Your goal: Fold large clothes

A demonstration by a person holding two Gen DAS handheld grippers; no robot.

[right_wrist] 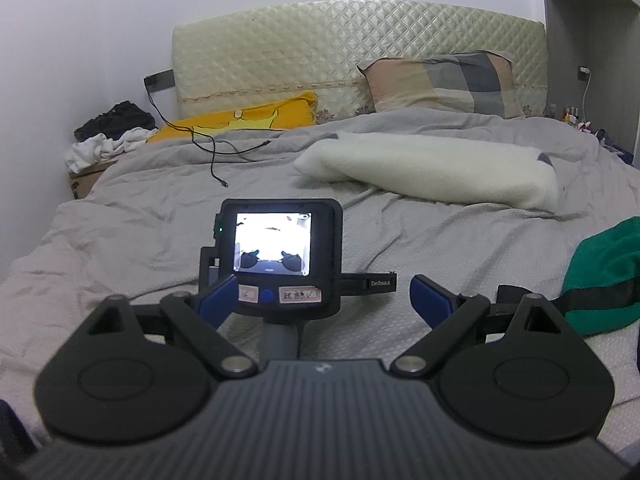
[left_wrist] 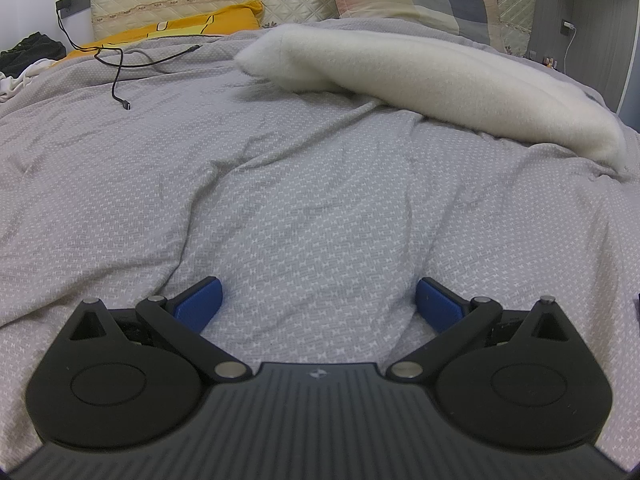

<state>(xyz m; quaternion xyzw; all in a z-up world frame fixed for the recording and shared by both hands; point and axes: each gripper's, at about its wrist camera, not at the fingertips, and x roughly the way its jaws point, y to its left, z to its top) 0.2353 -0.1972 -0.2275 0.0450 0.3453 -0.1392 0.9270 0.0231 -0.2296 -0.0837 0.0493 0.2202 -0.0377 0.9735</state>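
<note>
— How far are you with the folding?

— I think almost at the start. The bed [right_wrist: 160,216] with the grey cover is the landmark. On it, toward the headboard, lies a white fleece piece [right_wrist: 432,172], already doubled over, maybe done. At the right edge of the bed, near me, a green garment [right_wrist: 604,272] is bunched and not folded.

— And your jaws?

— My left gripper [left_wrist: 318,300] hovers above the bare cover, jaws spread, holding nothing. My right gripper [right_wrist: 322,300] also has jaws spread and empty, behind the left one. The green one is what remains, I judge.
</note>
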